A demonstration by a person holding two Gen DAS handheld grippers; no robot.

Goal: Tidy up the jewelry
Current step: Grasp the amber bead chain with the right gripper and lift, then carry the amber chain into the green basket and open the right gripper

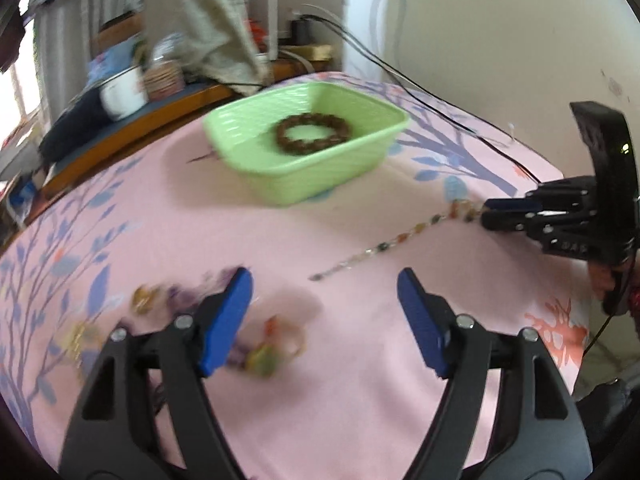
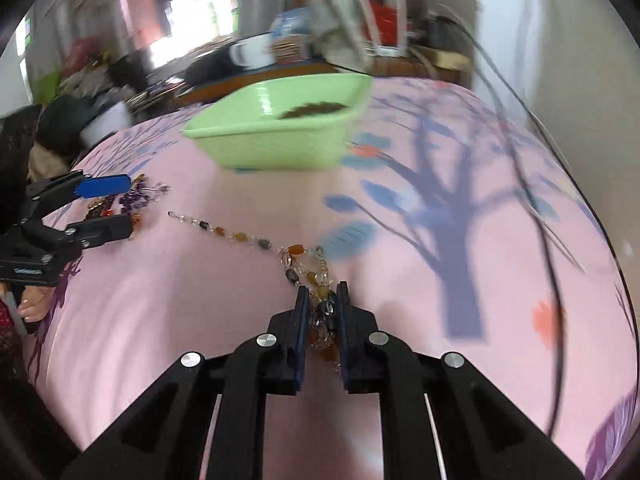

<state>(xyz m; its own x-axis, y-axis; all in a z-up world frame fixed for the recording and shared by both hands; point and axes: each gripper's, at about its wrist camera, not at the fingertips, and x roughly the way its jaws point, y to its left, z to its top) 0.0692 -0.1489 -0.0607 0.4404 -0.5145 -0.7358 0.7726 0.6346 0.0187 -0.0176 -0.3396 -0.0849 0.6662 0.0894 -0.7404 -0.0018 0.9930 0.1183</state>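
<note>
A green basket (image 1: pixel 320 184) (image 2: pixel 276 148) stands on the pink cloth and holds a brown bead bracelet (image 1: pixel 312 133) (image 2: pixel 314 110). A long necklace of mixed coloured stones (image 1: pixel 400 240) (image 2: pixel 240 237) trails across the cloth. My right gripper (image 2: pixel 322 292) (image 1: pixel 486 216) is shut on one end of that necklace. My left gripper (image 1: pixel 324 284) (image 2: pixel 106 204) is open and empty, just above a pile of purple, amber and orange jewelry (image 1: pixel 264 350) (image 2: pixel 134 198) at the near left.
The pink floral cloth (image 1: pixel 340 380) covers a table against a pale wall. Black cables (image 1: pixel 420 88) run over the far right corner. A cluttered wooden shelf (image 1: pixel 160 96) with a white bowl and cups lies beyond the far edge.
</note>
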